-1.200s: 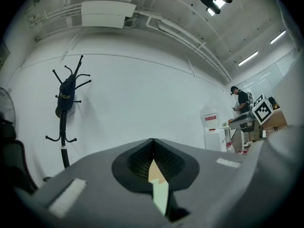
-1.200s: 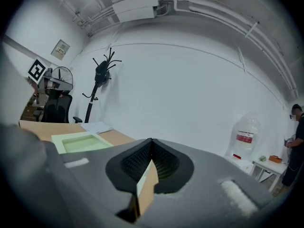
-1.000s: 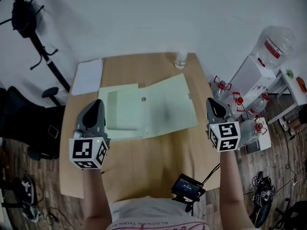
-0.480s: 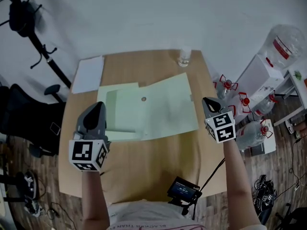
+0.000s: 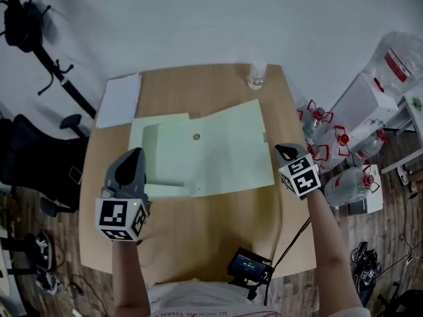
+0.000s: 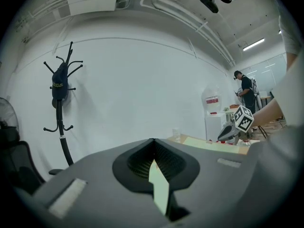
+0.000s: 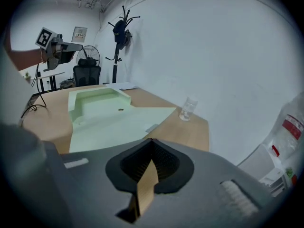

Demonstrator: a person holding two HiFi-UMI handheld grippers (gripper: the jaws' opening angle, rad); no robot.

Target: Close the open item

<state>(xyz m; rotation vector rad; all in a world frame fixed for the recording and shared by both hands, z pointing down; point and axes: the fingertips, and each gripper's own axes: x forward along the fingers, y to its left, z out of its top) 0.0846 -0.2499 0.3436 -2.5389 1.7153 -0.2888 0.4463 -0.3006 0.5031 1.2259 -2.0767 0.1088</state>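
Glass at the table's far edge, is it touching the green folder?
Apart. The head view shows the glass standing near the far edge, with a strip of bare table between it and the green folder.

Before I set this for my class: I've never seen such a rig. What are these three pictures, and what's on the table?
A person holds a two-jaw gripper in each hand: left gripper, right gripper. One picture comes from a camera on the head, looking down; the other two from cameras riding on the grippers. On the table lie an open green folder, a white sheet, a glass and, at the near edge, a small device. Both grippers' jaws are together; neither holds anything.
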